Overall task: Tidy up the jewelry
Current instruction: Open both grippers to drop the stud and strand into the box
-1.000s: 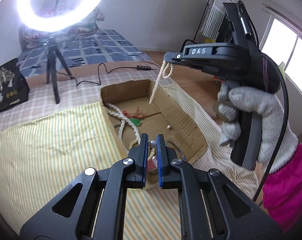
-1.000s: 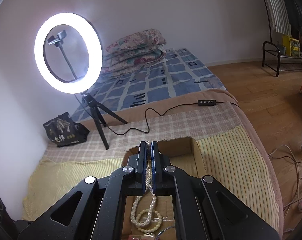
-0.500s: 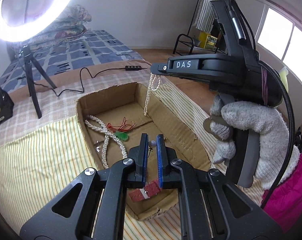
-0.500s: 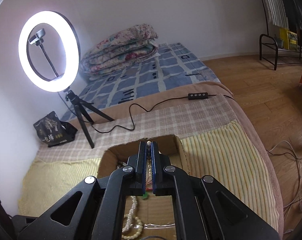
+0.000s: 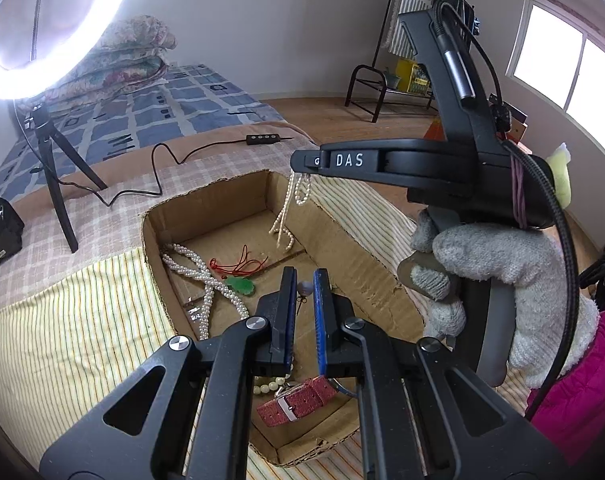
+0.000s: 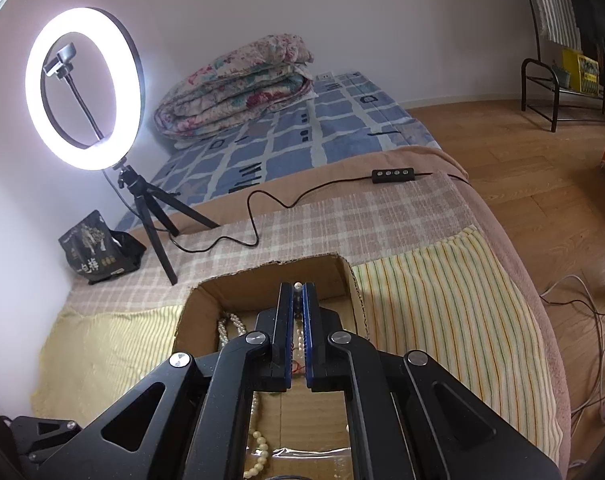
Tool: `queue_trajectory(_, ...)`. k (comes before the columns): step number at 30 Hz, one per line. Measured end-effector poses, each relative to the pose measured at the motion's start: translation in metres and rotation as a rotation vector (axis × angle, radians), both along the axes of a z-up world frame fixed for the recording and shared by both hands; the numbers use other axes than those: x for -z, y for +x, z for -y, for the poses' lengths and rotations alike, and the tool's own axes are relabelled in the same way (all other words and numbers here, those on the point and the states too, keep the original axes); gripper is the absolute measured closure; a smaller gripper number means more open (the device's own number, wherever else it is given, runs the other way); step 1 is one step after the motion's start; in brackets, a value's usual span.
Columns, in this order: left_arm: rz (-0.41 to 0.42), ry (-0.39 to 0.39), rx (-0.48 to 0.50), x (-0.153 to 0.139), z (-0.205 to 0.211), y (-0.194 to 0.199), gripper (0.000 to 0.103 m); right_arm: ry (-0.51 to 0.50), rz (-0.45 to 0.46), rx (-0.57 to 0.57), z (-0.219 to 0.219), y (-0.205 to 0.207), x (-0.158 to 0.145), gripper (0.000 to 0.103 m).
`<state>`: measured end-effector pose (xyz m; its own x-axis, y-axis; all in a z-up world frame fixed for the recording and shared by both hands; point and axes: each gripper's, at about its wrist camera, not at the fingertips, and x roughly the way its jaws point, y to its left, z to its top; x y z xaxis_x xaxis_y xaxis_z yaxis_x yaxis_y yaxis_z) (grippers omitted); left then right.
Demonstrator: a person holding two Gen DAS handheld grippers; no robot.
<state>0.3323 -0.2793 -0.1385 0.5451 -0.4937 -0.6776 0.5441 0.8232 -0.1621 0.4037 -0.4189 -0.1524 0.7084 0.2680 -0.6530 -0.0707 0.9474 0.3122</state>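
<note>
An open cardboard box (image 5: 366, 264) lies on the striped bedcover. In it lie a long pearl necklace (image 5: 200, 276), a green pendant on red cord (image 5: 242, 285), a red watch strap (image 5: 296, 400) and cream beads. My left gripper (image 5: 304, 280) hovers over the box, shut on a small pearl earring (image 5: 303, 289). My right gripper (image 5: 302, 160) is above the box's far right, shut on a thin pearl strand (image 5: 286, 216) that dangles into it. In the right wrist view its jaws (image 6: 298, 292) pinch that strand (image 6: 298, 286).
A ring light on a tripod (image 6: 82, 88) stands at the back left with its cable and remote (image 6: 396, 175). A black bag (image 6: 96, 250) lies beside it. A folded quilt (image 6: 238, 84) sits behind. The bed edge drops to a wooden floor (image 6: 542, 184) on the right.
Both grippers have risen and moved forward over the box. The dangling pearl strand hangs lower inside the box. More of the box's near end, with the red strap, has come into view.
</note>
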Motion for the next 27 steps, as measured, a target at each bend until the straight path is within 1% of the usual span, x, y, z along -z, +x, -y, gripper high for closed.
queue_trajectory(5, 0.008, 0.009, -0.004, 0.0, 0.0, 0.0, 0.097, -0.006, -0.005, 0.006, 0.0, -0.001, 0.002, 0.1)
queue_trajectory(7, 0.006, 0.012, -0.003, 0.0, 0.0, 0.001, 0.097, -0.017, -0.006, 0.011, -0.001, -0.001, 0.002, 0.098)
queue_trajectory(8, 0.005, 0.014, 0.0, 0.0, 0.0, 0.001, 0.097, -0.021, -0.007, 0.014, -0.001, -0.001, 0.002, 0.091)
queue_trajectory(9, 0.007, 0.018, 0.001, 0.001, 0.0, 0.0, 0.095, -0.023, -0.008, 0.016, -0.001, -0.001, 0.002, 0.079)
queue_trajectory(10, 0.011, 0.025, 0.001, 0.001, 0.0, -0.001, 0.084, -0.025, -0.009, 0.021, -0.002, -0.001, 0.002, 0.072)
queue_trajectory(11, 0.014, 0.027, 0.002, 0.001, -0.001, -0.001, 0.076, -0.025, -0.006, 0.024, -0.002, -0.002, 0.002, 0.065)
queue_trajectory(12, 0.024, 0.027, 0.001, 0.0, -0.001, -0.003, 0.064, -0.025, -0.001, 0.027, -0.002, -0.002, 0.001, 0.064)
queue_trajectory(13, 0.03, 0.027, -0.002, 0.0, -0.002, -0.004, 0.062, -0.027, 0.0, 0.028, -0.002, -0.002, 0.001, 0.064)
queue_trajectory(16, 0.033, 0.032, -0.005, 0.0, -0.003, -0.005, 0.062, -0.042, 0.001, 0.03, -0.005, -0.002, -0.001, 0.061)
queue_trajectory(17, 0.033, 0.032, -0.006, 0.0, -0.004, -0.006, 0.061, -0.048, 0.002, 0.034, -0.006, -0.003, -0.002, 0.054)
queue_trajectory(18, 0.033, 0.034, -0.007, 0.0, -0.005, -0.006, 0.056, -0.052, 0.004, 0.038, -0.006, -0.003, -0.002, 0.045)
queue_trajectory(19, 0.036, 0.034, -0.009, -0.001, -0.006, -0.007, 0.051, -0.056, 0.006, 0.044, -0.007, -0.003, -0.003, 0.041)
queue_trajectory(20, 0.04, 0.034, -0.014, -0.001, -0.007, -0.008, 0.048, -0.062, 0.008, 0.052, -0.007, -0.004, -0.004, 0.037)
queue_trajectory(21, 0.042, 0.034, -0.017, -0.002, -0.008, -0.009, 0.046, -0.066, 0.01, 0.057, -0.007, -0.005, -0.004, 0.037)
queue_trajectory(25, 0.04, 0.034, -0.027, -0.002, -0.012, -0.01, 0.044, -0.082, 0.009, 0.06, -0.008, -0.008, -0.006, 0.036)
queue_trajectory(27, 0.04, 0.038, -0.03, -0.003, -0.014, -0.011, 0.043, -0.089, 0.005, 0.064, -0.009, -0.009, -0.006, 0.032)
